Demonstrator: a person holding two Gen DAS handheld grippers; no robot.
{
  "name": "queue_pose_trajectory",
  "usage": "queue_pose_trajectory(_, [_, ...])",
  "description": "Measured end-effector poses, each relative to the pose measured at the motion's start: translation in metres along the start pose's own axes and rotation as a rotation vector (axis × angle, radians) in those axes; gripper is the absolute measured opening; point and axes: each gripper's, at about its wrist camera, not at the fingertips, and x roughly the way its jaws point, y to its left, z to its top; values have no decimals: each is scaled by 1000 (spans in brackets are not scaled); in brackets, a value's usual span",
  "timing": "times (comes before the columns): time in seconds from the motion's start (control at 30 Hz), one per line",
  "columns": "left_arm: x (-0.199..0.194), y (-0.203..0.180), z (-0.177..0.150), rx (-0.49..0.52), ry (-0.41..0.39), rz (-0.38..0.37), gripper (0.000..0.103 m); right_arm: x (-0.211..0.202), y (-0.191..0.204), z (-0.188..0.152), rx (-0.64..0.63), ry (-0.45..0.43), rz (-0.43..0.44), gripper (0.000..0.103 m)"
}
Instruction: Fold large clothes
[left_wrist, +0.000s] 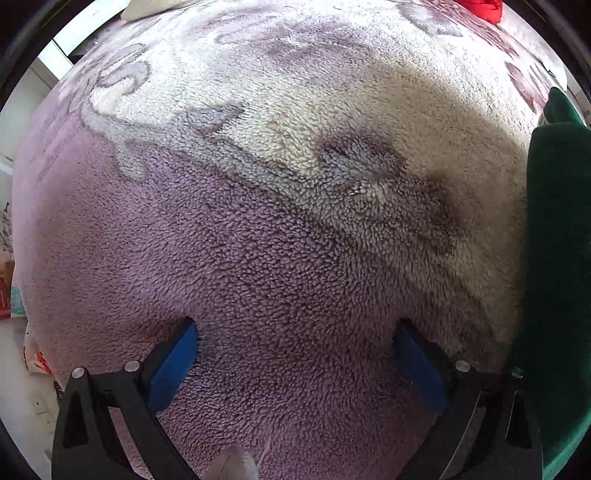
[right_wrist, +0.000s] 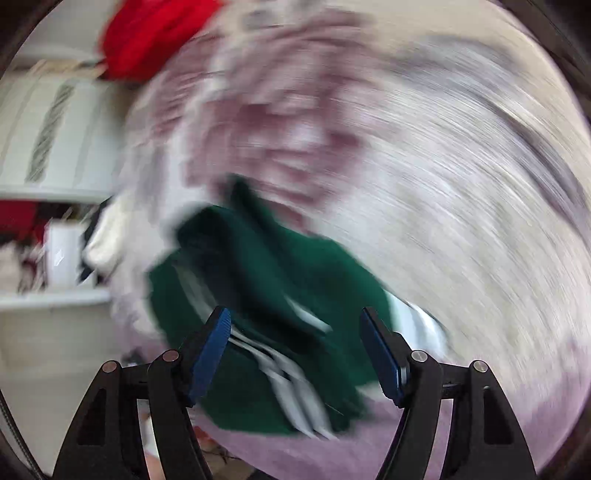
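- Green garment (right_wrist: 266, 295), dark green with white stripes, lies bunched on a fleece blanket (right_wrist: 461, 221); the right wrist view shows it directly ahead of the right gripper (right_wrist: 295, 332), though the picture is badly smeared and the folds cannot be read clearly.
- White stripes (right_wrist: 295, 398) run across the part of the garment nearest the camera, between the two fingers.
- Right gripper stands released, its blue pads (right_wrist: 218, 347) spread wide with the green cloth showing in the gap; whether either pad touches the cloth cannot be told through the blur.
- Left gripper (left_wrist: 295, 332) is likewise spread apart and grasps nothing, its blue pads (left_wrist: 177, 365) set close over the purple pile of the blanket (left_wrist: 258, 258).
- In the left wrist view the same green garment (left_wrist: 554, 240) appears only as a strip along the right edge, beside the right finger and lying on the blanket.
- Blanket is plush, purple near the left gripper and cream with grey-purple patterning farther off.
- Red cloth (right_wrist: 155, 37) sits at the far edge of the blanket, seen in the upper left of the right wrist view and as a red cloth corner (left_wrist: 480, 9) at the top of the left one.
- White shelving (right_wrist: 55, 184) stands beyond the blanket on the left of the right wrist view, its contents too blurred to name.
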Motion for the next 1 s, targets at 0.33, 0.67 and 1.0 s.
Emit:
queue_pose_trajectory(0.33, [-51,-18,24,-14,5,-36,103,87,82,55,-168,189,-26,5])
queue_pose_trajectory(0.67, [-87,-93,20,109,-50,-203,103,67,45,81,-115,210,-91,30])
queue_pose_trajectory(1.0, [-71,-121,-3,140,-11,-222,103,48,-11,-8,-197,355,-111,84])
